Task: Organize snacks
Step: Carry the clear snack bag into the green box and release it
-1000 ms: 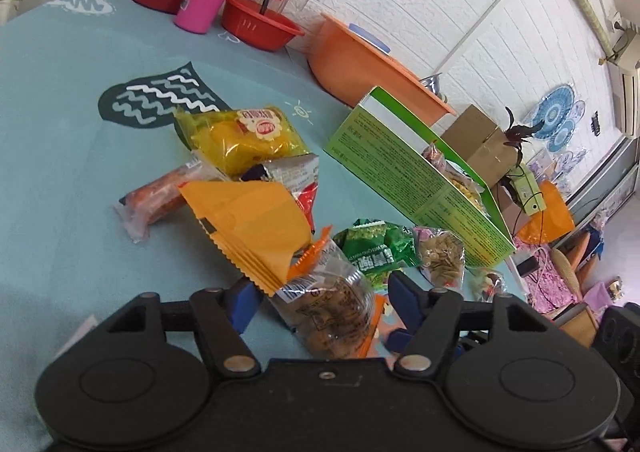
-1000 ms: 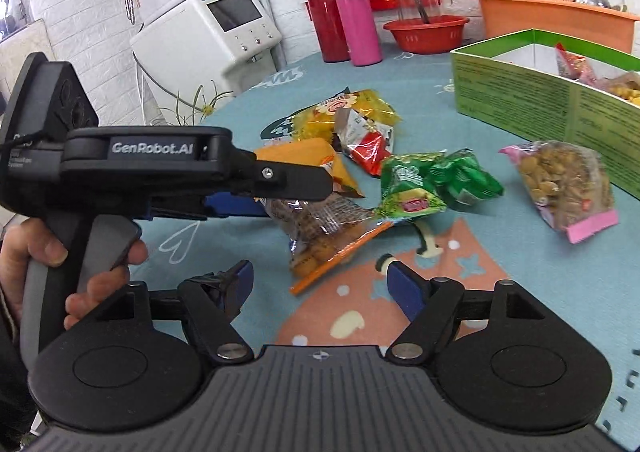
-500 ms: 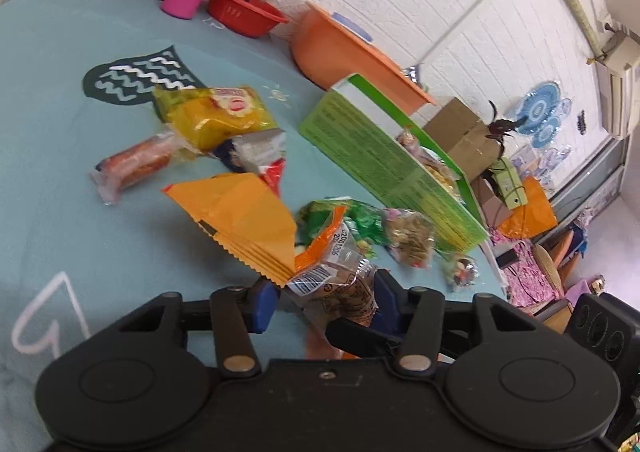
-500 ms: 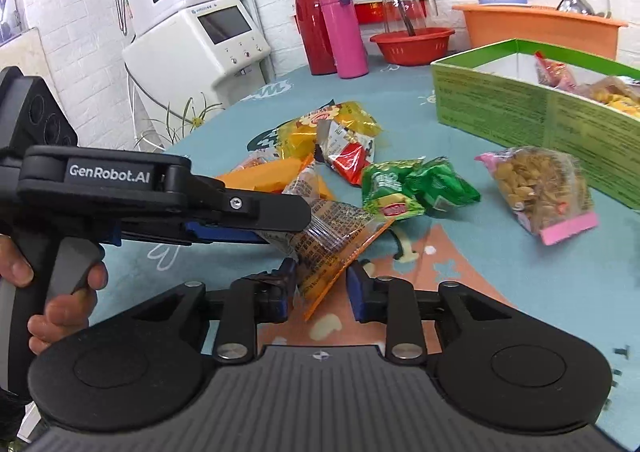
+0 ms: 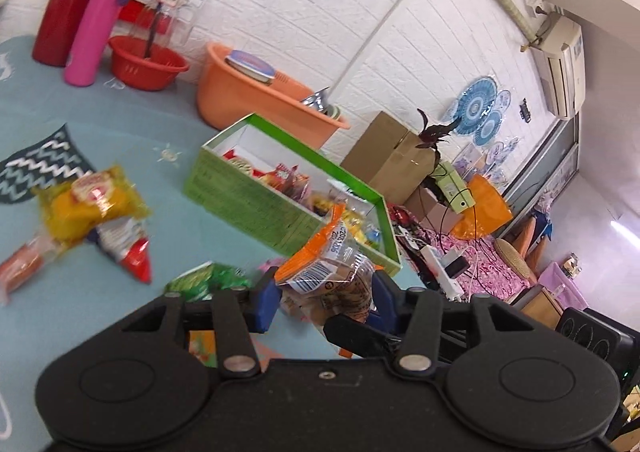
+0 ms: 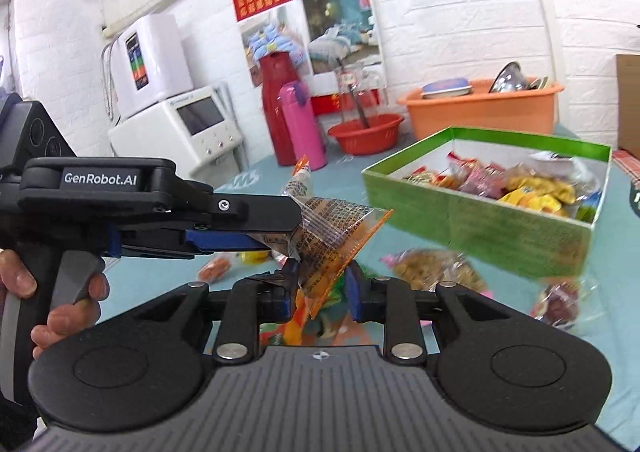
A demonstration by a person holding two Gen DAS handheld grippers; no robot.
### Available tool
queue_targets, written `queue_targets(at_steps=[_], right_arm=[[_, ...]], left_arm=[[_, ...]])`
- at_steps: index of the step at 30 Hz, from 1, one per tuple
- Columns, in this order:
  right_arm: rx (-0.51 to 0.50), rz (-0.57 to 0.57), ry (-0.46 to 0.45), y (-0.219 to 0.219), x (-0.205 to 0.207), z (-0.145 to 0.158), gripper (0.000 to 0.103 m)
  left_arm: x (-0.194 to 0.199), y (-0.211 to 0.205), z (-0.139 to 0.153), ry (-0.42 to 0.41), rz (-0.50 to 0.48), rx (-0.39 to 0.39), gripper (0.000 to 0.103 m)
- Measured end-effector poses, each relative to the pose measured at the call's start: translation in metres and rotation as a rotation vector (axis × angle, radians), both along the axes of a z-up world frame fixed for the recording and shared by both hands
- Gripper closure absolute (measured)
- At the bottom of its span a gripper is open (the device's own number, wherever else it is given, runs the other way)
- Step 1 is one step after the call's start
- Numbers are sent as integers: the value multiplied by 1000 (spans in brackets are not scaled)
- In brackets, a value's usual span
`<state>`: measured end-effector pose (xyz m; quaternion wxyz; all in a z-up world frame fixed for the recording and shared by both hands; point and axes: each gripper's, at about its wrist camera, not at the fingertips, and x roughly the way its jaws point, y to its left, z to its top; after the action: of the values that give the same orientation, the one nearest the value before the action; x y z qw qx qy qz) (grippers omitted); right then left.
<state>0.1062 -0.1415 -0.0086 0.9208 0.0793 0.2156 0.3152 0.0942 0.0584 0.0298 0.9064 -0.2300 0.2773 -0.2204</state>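
left tongs (image 5: 324, 298): just closed, pinching clear snack bag (image 5: 336, 272) | right tongs (image 6: 322, 290): same bag, above table (image 5: 100, 304)

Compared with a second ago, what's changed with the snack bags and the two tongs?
Both tongs have just been closing: the left tongs and right tongs now pinch the clear orange-edged snack bag, lifted off the table toward the green box. The orange packet is no longer seen. The yellow bag and green bag stayed put.

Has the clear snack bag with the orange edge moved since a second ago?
Yes. The snack bag has been lifted off the tablecloth toward the green box, gripped by both grippers.
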Motion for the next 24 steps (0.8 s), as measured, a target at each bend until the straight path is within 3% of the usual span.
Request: queue_targets(at_steps=[16,24], right_arm=[[55,-161,-57,-28,105,16,59],[66,-193,-61,-35,148,11,59]], left_arm=[[120,-32,16,-61,-57,-25,37],[177,-34,6,-3,-30,-36,37]])
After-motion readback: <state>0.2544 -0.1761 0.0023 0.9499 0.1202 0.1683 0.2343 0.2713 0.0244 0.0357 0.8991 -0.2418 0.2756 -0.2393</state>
